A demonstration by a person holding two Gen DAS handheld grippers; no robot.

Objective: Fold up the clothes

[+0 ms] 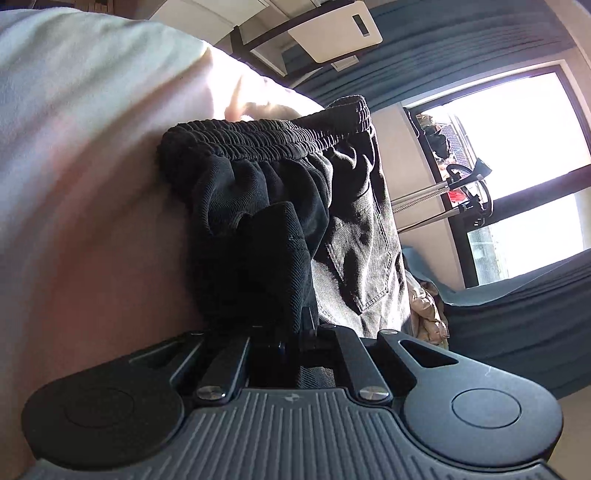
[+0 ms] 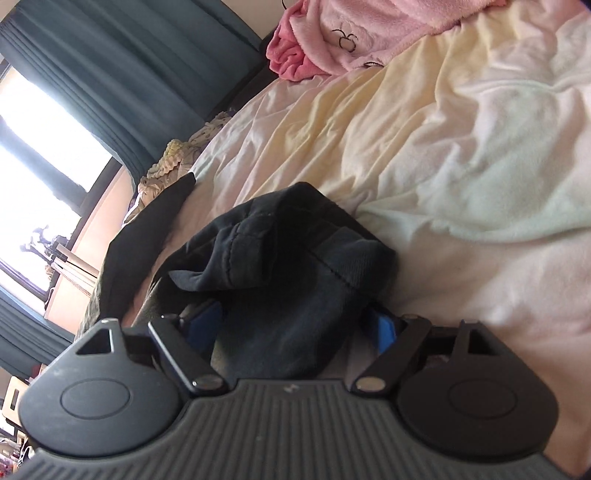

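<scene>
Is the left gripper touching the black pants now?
Touching. The left wrist view shows the left gripper closed on a fold of the black pants, the cloth running down between its fingers.

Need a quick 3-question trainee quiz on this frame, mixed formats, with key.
1. True or false: the left gripper is shut on the black shorts.
2. What lies at the far end of the cream bedsheet in the right wrist view? A) pink fleece garment B) blue towel C) grey pillow
3. Fill in: fabric sits between the right gripper's jaws, which stand ____.

Key:
1. True: jaws nearly together on a bunch of fabric below the elastic waistband.
2. A: pink fleece garment.
3. Apart.
</scene>
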